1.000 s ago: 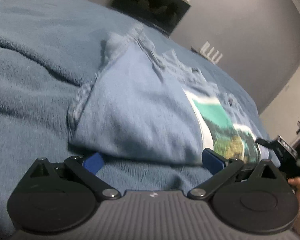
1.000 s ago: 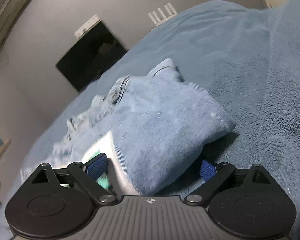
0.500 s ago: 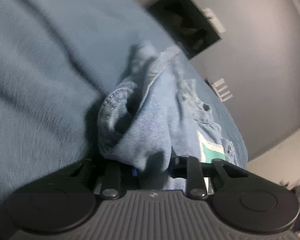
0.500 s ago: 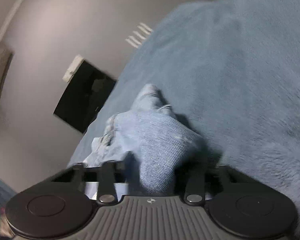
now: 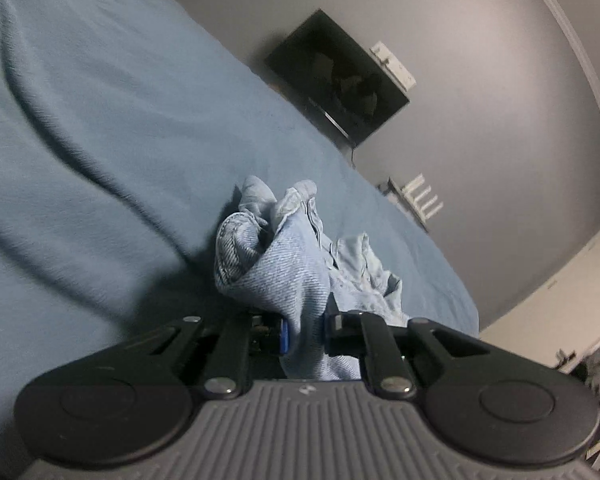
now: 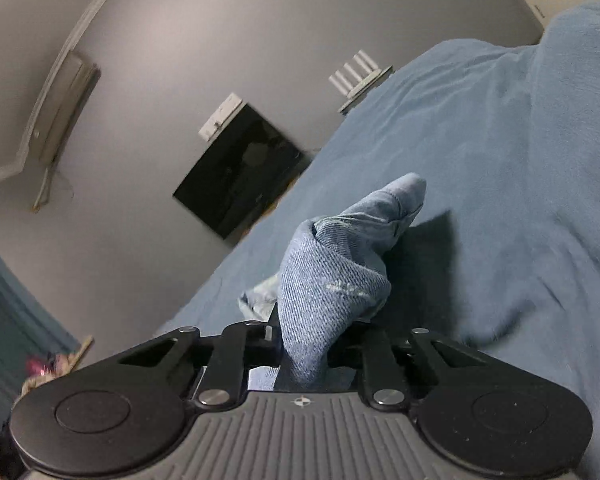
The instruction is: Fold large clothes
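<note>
both claws clamped, mid-fold lift

left gripper (image 5: 304, 330) and right gripper (image 6: 304, 354) pinched tight on denim garment (image 5: 276, 268), bunched, raised over blue blanket (image 5: 100, 160). probably carrying edge over; next calls for laying flat, then letting go.

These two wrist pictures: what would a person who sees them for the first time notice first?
First, the denim bunched up right in front of each camera, pinched between the closed fingers of the left gripper and of the right gripper. Under it spreads a blue blanket that fills most of both views. On the grey wall beyond hangs a dark TV.
</note>
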Motion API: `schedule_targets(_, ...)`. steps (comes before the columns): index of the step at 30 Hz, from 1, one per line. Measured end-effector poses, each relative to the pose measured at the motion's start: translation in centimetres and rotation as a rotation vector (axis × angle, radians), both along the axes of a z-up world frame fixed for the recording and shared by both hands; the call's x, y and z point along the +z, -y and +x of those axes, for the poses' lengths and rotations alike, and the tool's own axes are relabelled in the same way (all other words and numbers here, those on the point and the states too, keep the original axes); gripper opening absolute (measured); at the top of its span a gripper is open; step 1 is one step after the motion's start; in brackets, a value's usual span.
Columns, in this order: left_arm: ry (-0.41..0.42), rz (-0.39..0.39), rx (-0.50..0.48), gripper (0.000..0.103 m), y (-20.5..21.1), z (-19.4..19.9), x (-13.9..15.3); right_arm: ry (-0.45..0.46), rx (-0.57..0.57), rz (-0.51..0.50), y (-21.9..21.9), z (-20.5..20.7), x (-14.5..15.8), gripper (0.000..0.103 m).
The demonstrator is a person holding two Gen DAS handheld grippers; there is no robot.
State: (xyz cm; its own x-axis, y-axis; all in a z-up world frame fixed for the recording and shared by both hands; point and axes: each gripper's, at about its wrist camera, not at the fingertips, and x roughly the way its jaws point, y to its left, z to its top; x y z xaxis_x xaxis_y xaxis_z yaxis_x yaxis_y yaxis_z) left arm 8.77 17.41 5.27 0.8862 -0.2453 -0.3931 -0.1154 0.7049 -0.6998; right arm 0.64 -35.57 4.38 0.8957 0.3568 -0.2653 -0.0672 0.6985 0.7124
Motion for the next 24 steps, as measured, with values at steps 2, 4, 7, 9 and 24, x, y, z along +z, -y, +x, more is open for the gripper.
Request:
schedule_targets(2,-0.029,0.017,-0.023,0.009,-0.1,-1.6,0.4,-0.026,0.007,-0.008,0.2,-2.5,-0.1,0.019)
schedule_targets(4,-0.079,0.02,-0.048,0.009,-0.3,-3.3,0.2,-0.066,0.011,0.002,0.7,-4.7,-0.4,0.019)
schedule_targets(7,-0.239,0.076,-0.035,0.021,-0.7,-5.2,-0.8,-0.18,-0.008,-0.006,1.3,-7.1,-1.9,0.022)
schedule_targets(9,-0.281,0.12,0.02,0.028,-1.1,-5.6,-0.9,-0.272,-0.041,-0.003,1.8,-7.5,-3.8,0.04)
schedule_targets(24,0.134,0.506,0.046,0.083,5.2,-9.7,5.2,-0.239,-0.032,-0.125,-0.3,-8.6,-4.3,0.07)
